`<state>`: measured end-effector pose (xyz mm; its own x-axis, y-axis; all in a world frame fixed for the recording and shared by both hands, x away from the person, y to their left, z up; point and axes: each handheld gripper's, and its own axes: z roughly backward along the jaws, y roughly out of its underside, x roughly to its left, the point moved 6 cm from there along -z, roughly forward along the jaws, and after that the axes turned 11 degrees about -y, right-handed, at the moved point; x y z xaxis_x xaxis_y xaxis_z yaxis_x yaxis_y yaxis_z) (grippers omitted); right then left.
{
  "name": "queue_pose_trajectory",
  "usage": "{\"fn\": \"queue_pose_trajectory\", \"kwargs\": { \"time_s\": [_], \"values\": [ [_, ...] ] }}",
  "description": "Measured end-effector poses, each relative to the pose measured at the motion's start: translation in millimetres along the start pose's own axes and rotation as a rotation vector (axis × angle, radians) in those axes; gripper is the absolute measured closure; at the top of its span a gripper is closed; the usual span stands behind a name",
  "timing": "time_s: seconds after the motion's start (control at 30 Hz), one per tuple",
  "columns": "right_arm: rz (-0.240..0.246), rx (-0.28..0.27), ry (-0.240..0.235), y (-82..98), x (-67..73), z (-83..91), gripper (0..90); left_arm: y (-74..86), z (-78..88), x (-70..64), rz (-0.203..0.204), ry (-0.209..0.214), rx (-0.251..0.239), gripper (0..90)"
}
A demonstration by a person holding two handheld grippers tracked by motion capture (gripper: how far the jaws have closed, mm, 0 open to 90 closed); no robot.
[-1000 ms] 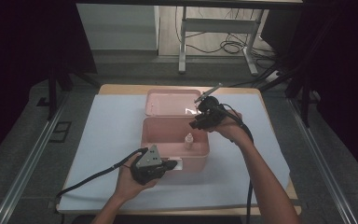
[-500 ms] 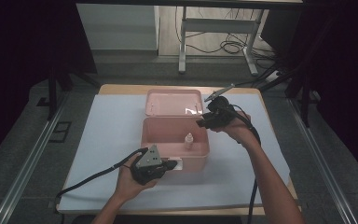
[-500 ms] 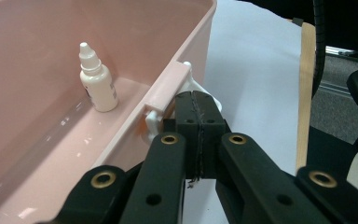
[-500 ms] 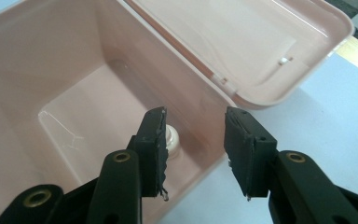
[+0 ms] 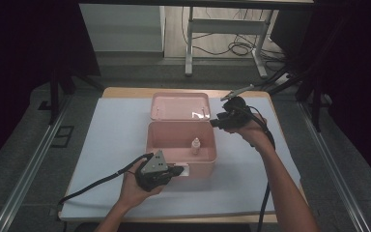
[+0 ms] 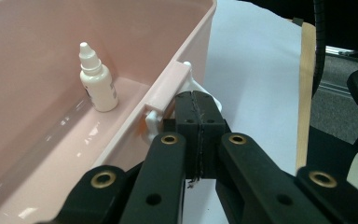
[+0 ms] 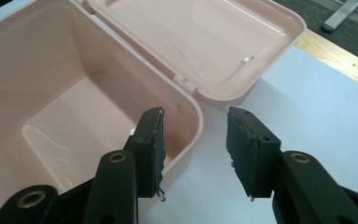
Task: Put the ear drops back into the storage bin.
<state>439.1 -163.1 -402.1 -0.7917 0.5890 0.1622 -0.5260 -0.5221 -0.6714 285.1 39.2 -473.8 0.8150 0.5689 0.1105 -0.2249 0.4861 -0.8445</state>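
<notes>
A pink box (image 5: 150, 145) stands open on the table with its lid (image 5: 178, 105) laid back behind it. Upright inside, near the right wall, is a small white dropper bottle (image 5: 195, 145) (image 6: 95, 79). My left gripper (image 5: 181, 170) (image 6: 198, 95) is shut, its tips against the white latch (image 6: 214, 101) on the box's front wall. I cannot tell whether they pinch it. My right gripper (image 5: 215, 122) (image 7: 193, 114) hovers at the box's back right corner (image 7: 186, 100). Its jaws have just been opening and nothing is between them.
A pale blue mat (image 5: 116, 125) covers the wooden table (image 5: 125, 91). Cables trail from both grippers toward the near edge. Behind the table a metal stand (image 5: 188, 48) and loose cables sit on the floor. Rails (image 5: 34, 159) run along the left side.
My right gripper has drawn back from above the bottle to the box's back right corner, and its jaws stand wider. The left gripper has stayed put.
</notes>
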Motion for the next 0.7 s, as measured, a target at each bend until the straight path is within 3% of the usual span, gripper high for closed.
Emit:
{"fn": "queue_pose_trajectory", "kwargs": {
  "time_s": [0.7],
  "values": [
    [-0.106,-0.001,0.063,-5.6,-32.8,-9.7,55.9,-0.2,-0.1,-0.4,0.006,0.001,-0.002,90.0]
  ]
}}
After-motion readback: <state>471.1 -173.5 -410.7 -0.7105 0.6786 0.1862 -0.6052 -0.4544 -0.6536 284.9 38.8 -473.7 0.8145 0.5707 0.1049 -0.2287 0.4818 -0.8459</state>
